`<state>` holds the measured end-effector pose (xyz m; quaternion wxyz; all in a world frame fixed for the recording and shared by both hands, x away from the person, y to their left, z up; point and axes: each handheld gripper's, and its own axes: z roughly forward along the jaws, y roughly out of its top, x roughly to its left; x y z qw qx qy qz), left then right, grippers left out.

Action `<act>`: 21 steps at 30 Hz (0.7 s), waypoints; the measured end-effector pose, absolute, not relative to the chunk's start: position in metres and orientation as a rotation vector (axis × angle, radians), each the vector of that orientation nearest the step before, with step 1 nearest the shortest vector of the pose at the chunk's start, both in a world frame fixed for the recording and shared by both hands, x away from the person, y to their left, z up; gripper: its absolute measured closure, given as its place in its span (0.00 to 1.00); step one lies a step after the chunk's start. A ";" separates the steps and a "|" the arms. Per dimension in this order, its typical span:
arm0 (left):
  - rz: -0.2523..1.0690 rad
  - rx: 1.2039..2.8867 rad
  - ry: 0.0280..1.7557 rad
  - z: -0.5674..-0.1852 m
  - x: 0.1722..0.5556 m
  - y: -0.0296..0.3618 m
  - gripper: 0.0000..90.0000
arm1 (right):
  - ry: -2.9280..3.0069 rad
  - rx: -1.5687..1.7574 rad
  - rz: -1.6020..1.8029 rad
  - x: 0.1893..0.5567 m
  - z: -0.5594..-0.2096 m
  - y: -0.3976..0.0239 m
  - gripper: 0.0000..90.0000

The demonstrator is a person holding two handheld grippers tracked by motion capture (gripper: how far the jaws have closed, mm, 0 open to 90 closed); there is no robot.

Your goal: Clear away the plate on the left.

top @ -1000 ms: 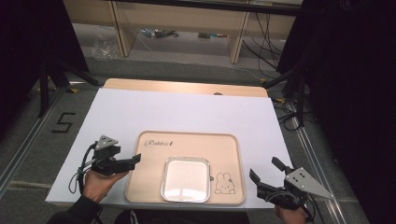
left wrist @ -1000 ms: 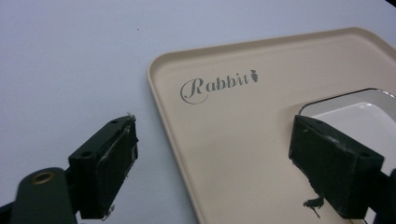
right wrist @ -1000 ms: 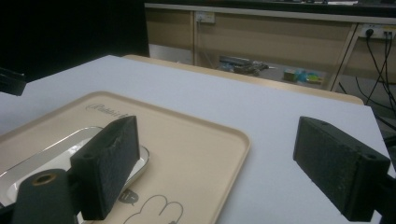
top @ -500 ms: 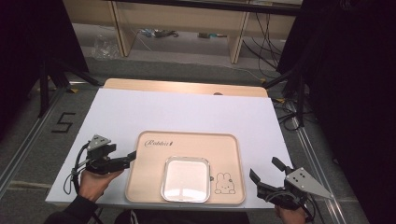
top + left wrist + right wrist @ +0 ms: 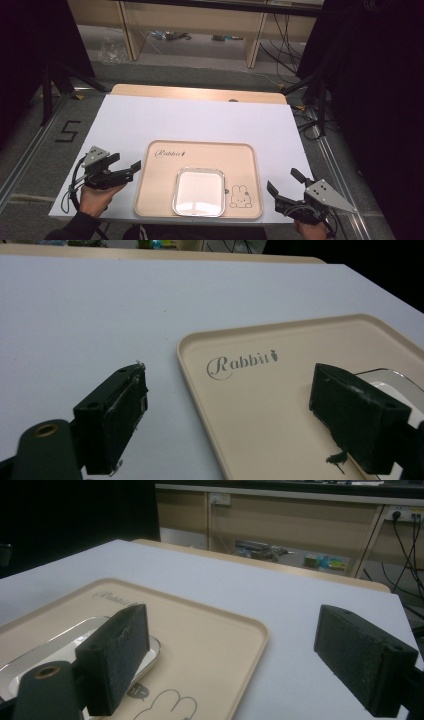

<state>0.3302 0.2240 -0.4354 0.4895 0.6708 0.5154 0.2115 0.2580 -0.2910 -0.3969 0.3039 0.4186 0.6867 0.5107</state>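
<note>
Nothing handled yet: both grippers, left gripper (image 5: 125, 169) and right gripper (image 5: 285, 189), fingers wide and empty, flanking tray (image 5: 200, 152) holding steel dish (image 5: 199, 191) on bench (image 5: 200, 120).

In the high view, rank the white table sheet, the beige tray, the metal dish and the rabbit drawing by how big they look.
1. White table sheet
2. Beige tray
3. Metal dish
4. Rabbit drawing
All lie on one surface, so nearness barely skews this.

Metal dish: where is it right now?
In the high view the metal dish lies flat on the beige tray, at its near middle, just left of the rabbit drawing, between the two grippers.
</note>
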 end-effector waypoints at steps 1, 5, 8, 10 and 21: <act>0.514 1.630 1.252 -0.435 0.330 0.224 0.17 | 1.819 1.109 1.353 0.258 -0.397 -0.291 0.17; 0.542 1.629 1.251 -0.435 0.325 0.228 0.16 | 1.821 1.114 1.352 0.258 -0.397 -0.291 0.17; 0.563 1.623 1.255 -0.434 0.322 0.231 0.17 | 1.819 1.112 1.352 0.258 -0.397 -0.291 0.17; 0.570 1.621 1.258 -0.434 0.321 0.232 0.17 | 1.819 1.114 1.353 0.258 -0.397 -0.290 0.17; 0.607 1.587 1.253 -0.432 0.311 0.236 0.17 | 1.821 1.109 1.353 0.259 -0.397 -0.291 0.17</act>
